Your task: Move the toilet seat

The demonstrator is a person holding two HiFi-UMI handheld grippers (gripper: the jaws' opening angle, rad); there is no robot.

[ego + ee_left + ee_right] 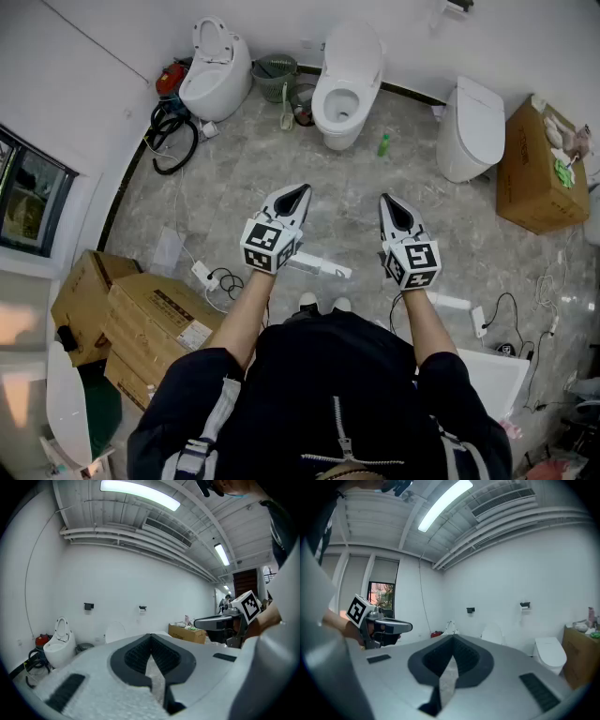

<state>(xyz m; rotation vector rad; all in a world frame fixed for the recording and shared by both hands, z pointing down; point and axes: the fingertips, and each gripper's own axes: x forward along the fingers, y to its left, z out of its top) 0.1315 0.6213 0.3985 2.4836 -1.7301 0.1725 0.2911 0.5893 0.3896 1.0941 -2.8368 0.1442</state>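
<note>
Three white toilets stand along the far wall. The left toilet [214, 73] [59, 645] has its seat raised. On the middle toilet [345, 82] the lid [115, 632] [492, 633] is up and the bowl is open. The right toilet [469, 127] [550, 651] has its lid down. My left gripper [301, 191] [151, 637] and right gripper [388, 201] [452, 639] are held side by side in mid-air, well short of the toilets. Both point towards the wall and are shut with nothing between their jaws.
Cardboard boxes [141, 319] are stacked at the near left, and another box [532, 169] stands at the far right. A green bottle [383, 144], a green basket [275, 75], black hoses [173, 139], a power strip with cables [211, 277] and a white tool [321, 267] lie on the floor.
</note>
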